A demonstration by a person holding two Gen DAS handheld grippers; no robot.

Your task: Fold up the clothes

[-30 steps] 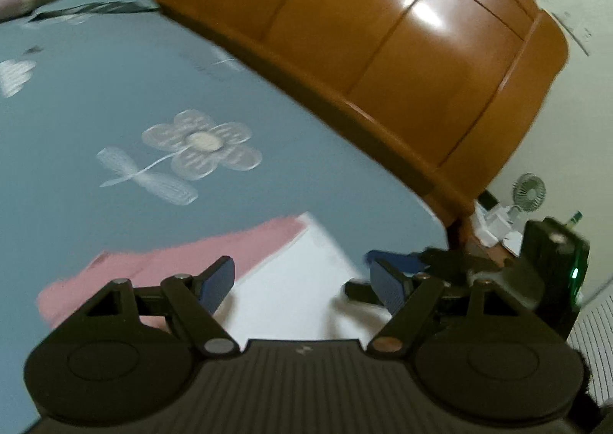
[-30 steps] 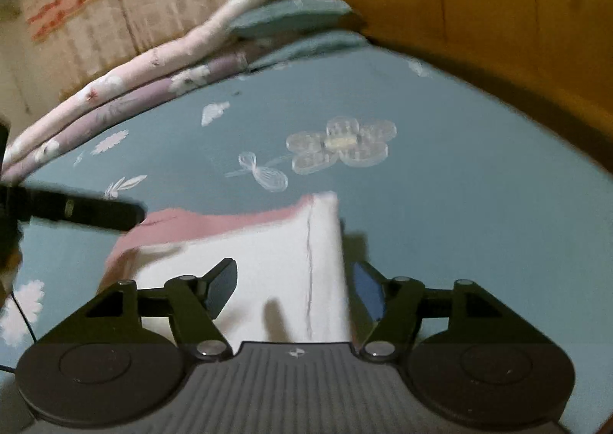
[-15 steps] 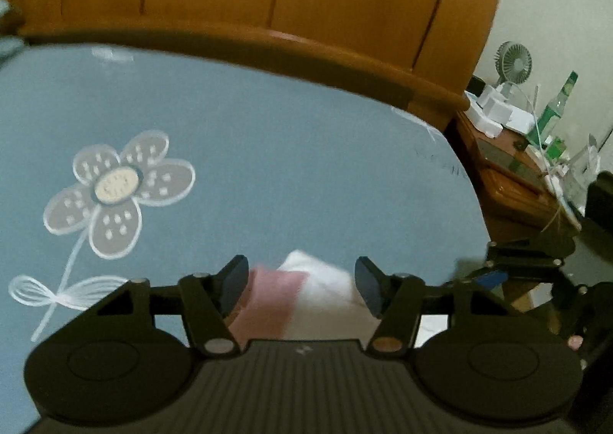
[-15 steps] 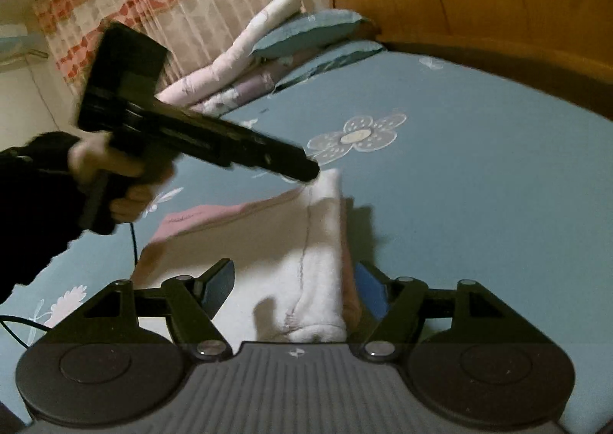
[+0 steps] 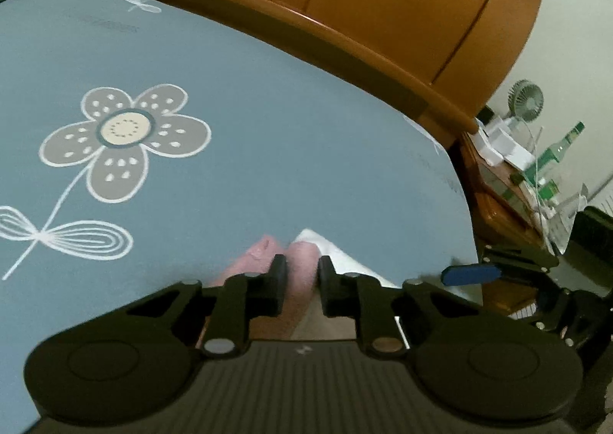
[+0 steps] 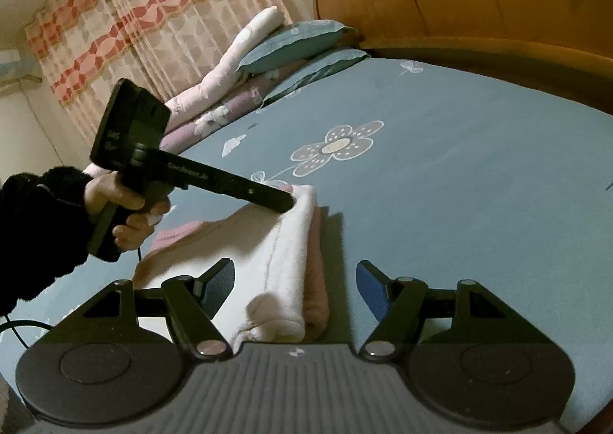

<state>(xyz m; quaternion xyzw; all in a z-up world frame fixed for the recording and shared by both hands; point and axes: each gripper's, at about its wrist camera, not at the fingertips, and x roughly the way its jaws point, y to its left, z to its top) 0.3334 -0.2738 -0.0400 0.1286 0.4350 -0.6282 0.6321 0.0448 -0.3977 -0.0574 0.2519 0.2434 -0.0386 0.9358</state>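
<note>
Pillows (image 6: 302,43) stacked at eleven o'clock. Left gripper (image 5: 299,267) closing, pinching folded garment (image 6: 283,261) corner; right gripper (image 6: 295,288) spread around its near end.

Left gripper (image 5: 299,268) angled downward, jaws closing (fabric pinched between) — right gripper (image 6: 295,280) spread wide.

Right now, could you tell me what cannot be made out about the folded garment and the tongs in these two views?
- Left wrist view: most of the folded pink and white fleece garment is hidden behind the closing left tongs; only the pinched corner shows.
- Right wrist view: the garment's near end is cut off by the open right tongs.
- Right wrist view: the left tongs' tips are edge-on against the garment's far corner, so their grip is unreadable there.
- Neither view shows what kind of garment it is.
</note>
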